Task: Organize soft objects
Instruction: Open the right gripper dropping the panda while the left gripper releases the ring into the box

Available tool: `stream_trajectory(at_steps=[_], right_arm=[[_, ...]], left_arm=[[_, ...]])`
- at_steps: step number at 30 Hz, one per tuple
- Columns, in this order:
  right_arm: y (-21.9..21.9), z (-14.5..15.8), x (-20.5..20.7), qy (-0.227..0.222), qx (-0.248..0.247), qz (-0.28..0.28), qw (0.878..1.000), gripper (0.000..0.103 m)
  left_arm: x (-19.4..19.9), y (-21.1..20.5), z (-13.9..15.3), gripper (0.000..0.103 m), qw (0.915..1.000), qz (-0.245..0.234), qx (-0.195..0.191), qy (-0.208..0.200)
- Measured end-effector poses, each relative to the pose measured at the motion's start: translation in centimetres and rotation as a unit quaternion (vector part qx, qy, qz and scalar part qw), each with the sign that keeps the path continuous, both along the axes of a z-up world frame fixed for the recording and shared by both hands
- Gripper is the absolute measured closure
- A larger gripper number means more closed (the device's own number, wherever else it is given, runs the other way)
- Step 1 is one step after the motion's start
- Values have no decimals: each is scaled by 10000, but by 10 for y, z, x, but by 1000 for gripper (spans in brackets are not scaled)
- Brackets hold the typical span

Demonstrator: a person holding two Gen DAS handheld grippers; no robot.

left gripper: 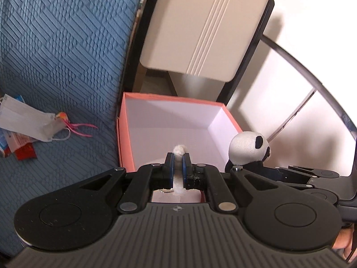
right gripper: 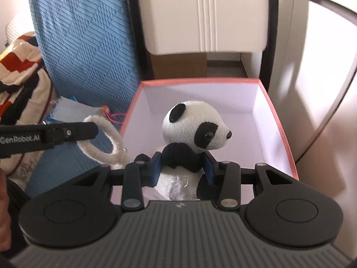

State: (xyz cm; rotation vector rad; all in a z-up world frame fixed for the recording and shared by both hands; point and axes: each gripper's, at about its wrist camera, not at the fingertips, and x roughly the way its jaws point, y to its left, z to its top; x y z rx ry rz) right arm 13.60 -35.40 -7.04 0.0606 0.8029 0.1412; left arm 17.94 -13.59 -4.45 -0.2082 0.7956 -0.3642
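Observation:
A pink box [left gripper: 127, 134] with a white inside stands open on the blue cover; it also shows in the right wrist view [right gripper: 279, 122]. My left gripper [left gripper: 177, 159] is shut on a white fluffy ring [left gripper: 178, 150] at the box's near rim; the ring's loop shows in the right wrist view [right gripper: 111, 138]. My right gripper [right gripper: 184, 167] is shut on a plush panda [right gripper: 196, 125] and holds it upright over the box. The panda also shows at the right of the left wrist view [left gripper: 247, 148].
A blue quilted cover [left gripper: 55, 44] lies left of the box. A face mask [left gripper: 29, 120] and a small pink-tasselled toy [left gripper: 63, 117] lie on it with red and blue packets. A beige chair back [left gripper: 200, 26] stands behind the box. A striped cloth [right gripper: 20, 67] sits far left.

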Motion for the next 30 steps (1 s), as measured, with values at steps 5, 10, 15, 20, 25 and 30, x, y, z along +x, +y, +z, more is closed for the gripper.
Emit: stream_trajectory(at_steps=[5,10,15,20,25,30], right_arm=[[-11,-16,2,175,-21,-20,9998,60],[-17,-31,4,324,-4,-25,9995,60],[-21,-43,13,496,25,-30,9988,60],[-29,-53,14,617,101,-84,9980,59],[-34,-60,17,673,178,-212,9973,58],[-39,-55,17,560,173,-300,9978,40]], left_arm=[[6,-10,-17,94,9998,6,54,198],[12,-18,-32,94,9993,-18,109,357],[18,-27,-43,94,9987,-55,164,476],[22,-34,-54,94,9980,-63,207,597],[24,-39,-62,93,9974,-141,213,679],[21,-40,-58,49,9978,-141,260,600]])
